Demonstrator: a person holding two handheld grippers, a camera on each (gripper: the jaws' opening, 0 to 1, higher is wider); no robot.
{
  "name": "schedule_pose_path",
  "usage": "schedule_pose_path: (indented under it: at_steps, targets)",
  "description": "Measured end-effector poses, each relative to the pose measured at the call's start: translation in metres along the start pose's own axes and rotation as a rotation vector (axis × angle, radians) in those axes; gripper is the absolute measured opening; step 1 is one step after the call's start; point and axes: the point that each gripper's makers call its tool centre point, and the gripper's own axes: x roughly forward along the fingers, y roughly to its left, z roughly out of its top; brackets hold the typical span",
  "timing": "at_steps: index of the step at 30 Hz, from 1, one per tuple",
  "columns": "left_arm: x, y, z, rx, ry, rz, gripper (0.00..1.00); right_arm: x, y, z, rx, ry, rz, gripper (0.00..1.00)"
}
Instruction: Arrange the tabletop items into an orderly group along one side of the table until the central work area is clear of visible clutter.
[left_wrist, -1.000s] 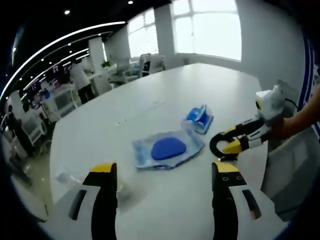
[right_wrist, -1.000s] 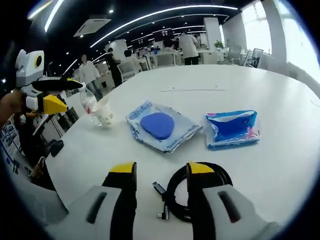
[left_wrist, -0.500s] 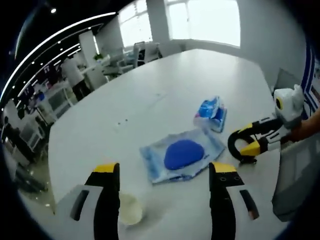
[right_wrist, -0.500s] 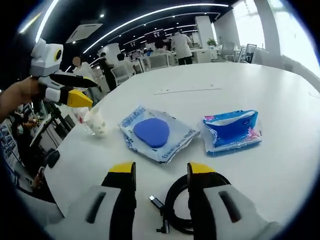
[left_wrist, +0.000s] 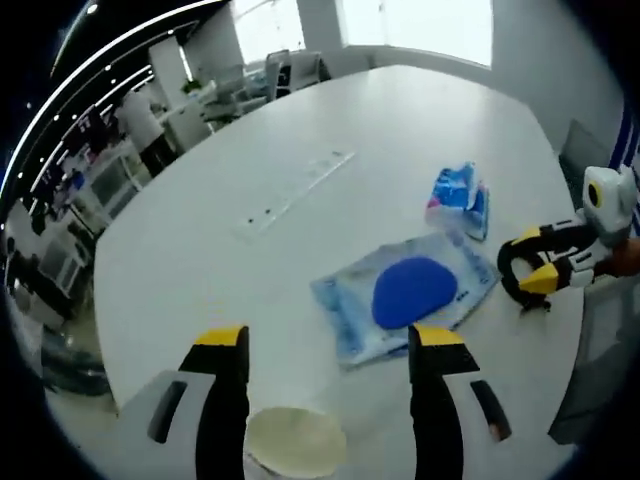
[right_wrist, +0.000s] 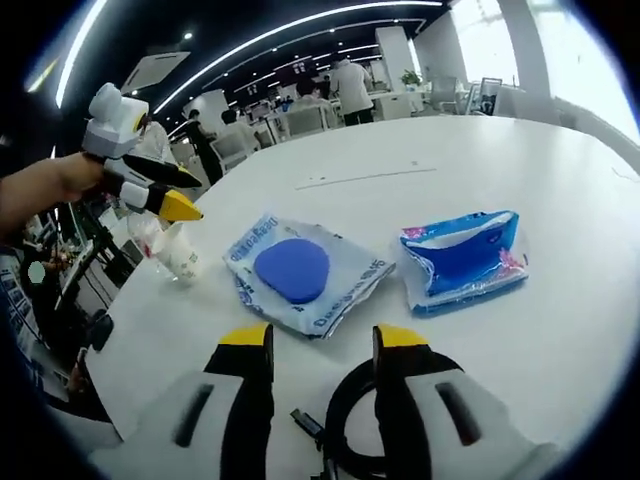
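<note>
Presently: paper cup (left_wrist: 295, 441), light, crushable, between your left claw (left_wrist: 327, 345)'s open jaws; pinch its wall gently; right claw (right_wrist: 314, 340) open over black cable (right_wrist: 360, 425).

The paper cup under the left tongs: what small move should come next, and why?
Probably lower the left tongs a little and close them on the paper cup. They are open, the cup stands upright between the two tips near the table edge, and in the right gripper view they hover just above it, not gripping it yet.
</note>
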Motion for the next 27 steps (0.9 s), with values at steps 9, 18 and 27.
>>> schedule_pose_path:
  at_steps: [9,18,27]
  targets:
    - [0.025,0.010,-0.002,0.022,0.066,-0.012,0.56,0.008,-0.005,-0.002,0.025,0.006,-0.009,0.38]
    - [0.047,0.029,-0.014,0.019,0.149,-0.023,0.55,0.020,-0.005,-0.004,0.070,0.009,-0.014,0.38]
    - [0.058,0.027,-0.027,0.041,0.216,-0.056,0.52,0.031,0.002,-0.008,0.095,0.024,-0.007,0.38]
